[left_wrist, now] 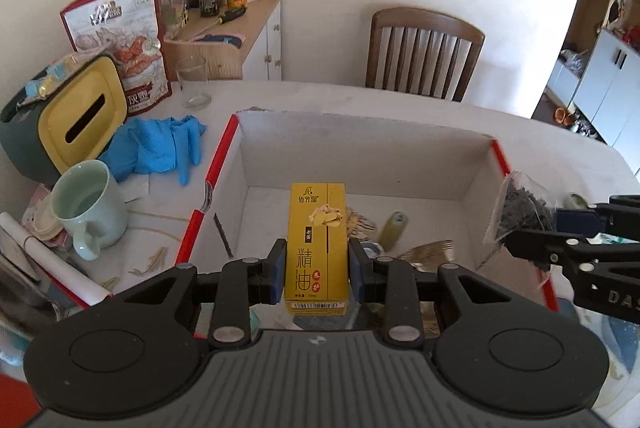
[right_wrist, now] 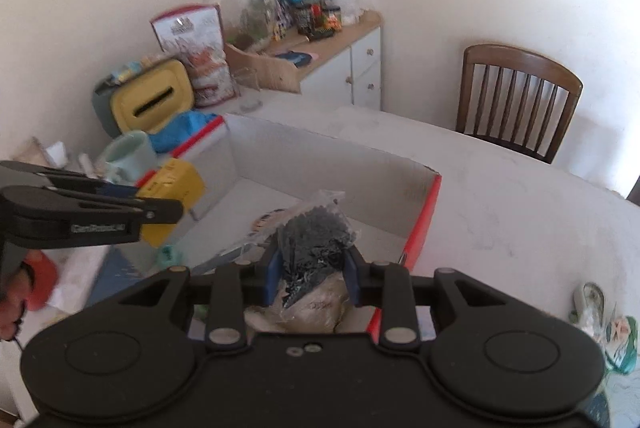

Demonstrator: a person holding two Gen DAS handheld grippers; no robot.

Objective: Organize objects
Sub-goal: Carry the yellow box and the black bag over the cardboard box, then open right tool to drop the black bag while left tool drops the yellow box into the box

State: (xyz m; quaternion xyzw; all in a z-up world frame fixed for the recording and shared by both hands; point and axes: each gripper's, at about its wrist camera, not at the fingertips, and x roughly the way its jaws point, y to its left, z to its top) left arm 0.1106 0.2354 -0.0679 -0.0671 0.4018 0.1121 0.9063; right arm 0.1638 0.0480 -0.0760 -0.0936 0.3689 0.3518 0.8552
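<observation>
My left gripper (left_wrist: 318, 270) is shut on a small yellow carton (left_wrist: 316, 244) with Chinese lettering, held upright above the near part of an open white cardboard box (left_wrist: 360, 135) with red edges. My right gripper (right_wrist: 312, 278) is shut on a clear bag of dark dried leaves (right_wrist: 314, 240), hanging over the box's (right_wrist: 332, 147) right half. In the left wrist view that bag (left_wrist: 520, 211) shows at the right beside the box wall. From the right wrist view, the yellow carton (right_wrist: 176, 195) sits at the left in the other gripper. Several small items lie on the box floor.
Left of the box stand a pale green mug (left_wrist: 88, 207), blue gloves (left_wrist: 160, 147), a yellow-lidded tissue box (left_wrist: 76, 115), a glass (left_wrist: 193, 81) and a snack bag (left_wrist: 120, 39). A cluttered side cabinet (left_wrist: 240, 27) and a wooden chair (left_wrist: 424, 51) stand beyond the table.
</observation>
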